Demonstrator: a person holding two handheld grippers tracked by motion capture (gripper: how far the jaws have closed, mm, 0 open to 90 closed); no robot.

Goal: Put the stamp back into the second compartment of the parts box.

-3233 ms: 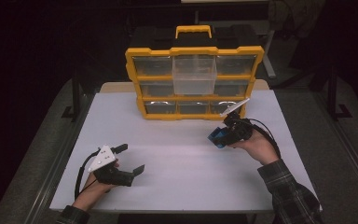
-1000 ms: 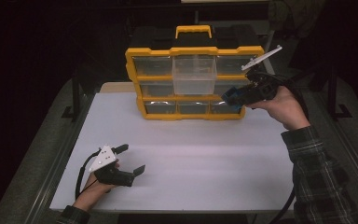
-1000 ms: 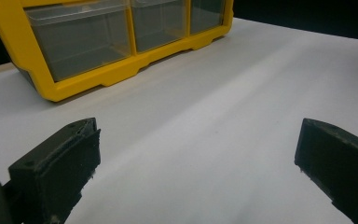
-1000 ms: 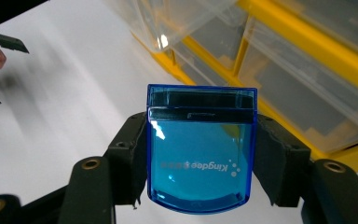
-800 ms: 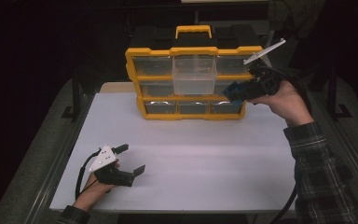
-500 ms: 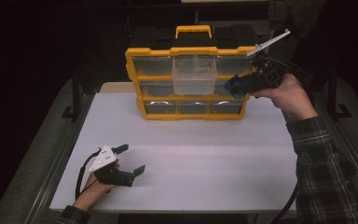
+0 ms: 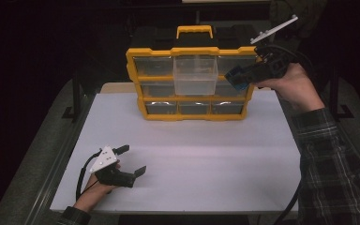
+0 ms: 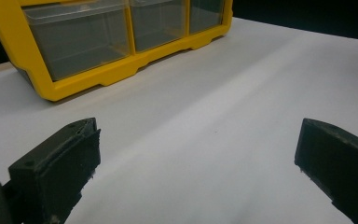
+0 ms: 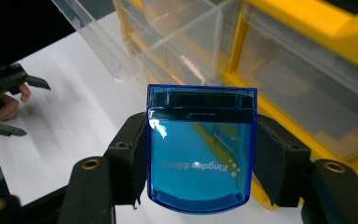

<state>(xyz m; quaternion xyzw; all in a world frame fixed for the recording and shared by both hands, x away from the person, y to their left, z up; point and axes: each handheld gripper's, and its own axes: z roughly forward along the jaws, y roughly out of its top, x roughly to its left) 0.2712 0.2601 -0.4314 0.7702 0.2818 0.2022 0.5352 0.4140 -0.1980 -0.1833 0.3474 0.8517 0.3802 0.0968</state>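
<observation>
The blue box (image 9: 200, 149) looks glossy translucent plastic; the organizer (image 7: 191, 84) has yellow plastic framing and clear smooth drawers; the table (image 7: 192, 164) looks matt white.

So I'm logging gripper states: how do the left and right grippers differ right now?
The left gripper sits low by the table; the right gripper is raised beside the yellow organizer. The left gripper's jaws stand open with nothing between them; the right gripper's jaws clamp a blue box. Both are hand-held with black jaws.

My white table (image 7: 206, 159) carries the yellow organizer (image 7: 191, 114) standing upright at its far edge; my left gripper (image 7: 130, 161) rests near the front corner.
</observation>
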